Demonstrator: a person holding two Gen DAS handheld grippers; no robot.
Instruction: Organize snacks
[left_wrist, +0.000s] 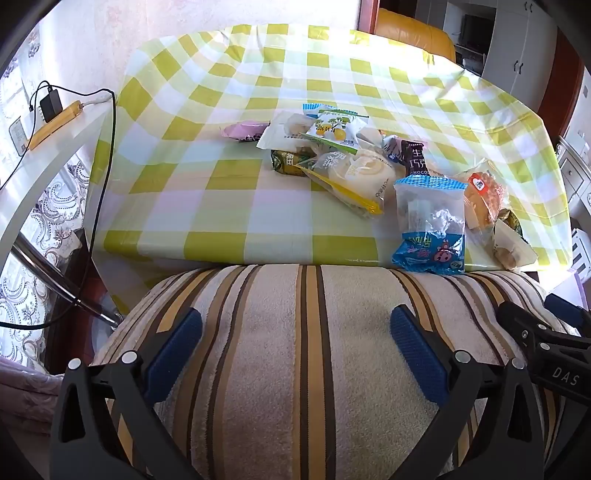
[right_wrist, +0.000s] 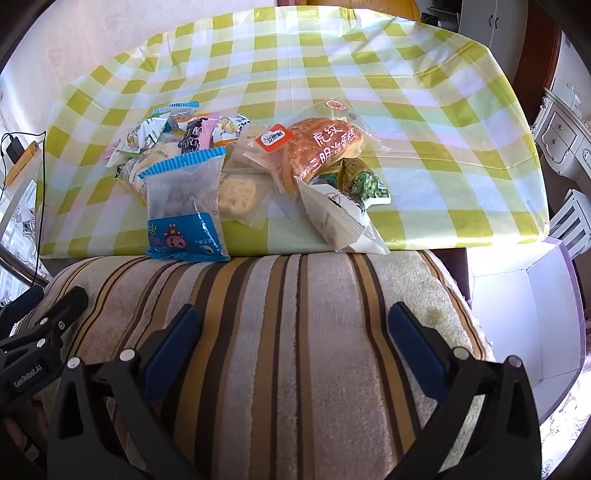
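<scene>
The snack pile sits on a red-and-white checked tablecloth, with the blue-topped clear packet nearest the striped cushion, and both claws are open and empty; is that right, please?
Not quite: the tablecloth is yellow-green and white, not red and white, as the right wrist view shows. The rest stands: the blue-topped clear packet lies nearest the striped cushion, and the left claw and right claw are open and empty.

— Where are the snacks (left_wrist: 369, 173)?
— Heaped loosely on the checked worktop (left_wrist: 229, 206), toward its near edge.
— Which stand out?
— A clear packet with blue ends (right_wrist: 184, 206) overhangs the near edge; a browned bun in clear wrap (right_wrist: 317, 151) lies beside a white pouch (right_wrist: 340, 218).
</scene>
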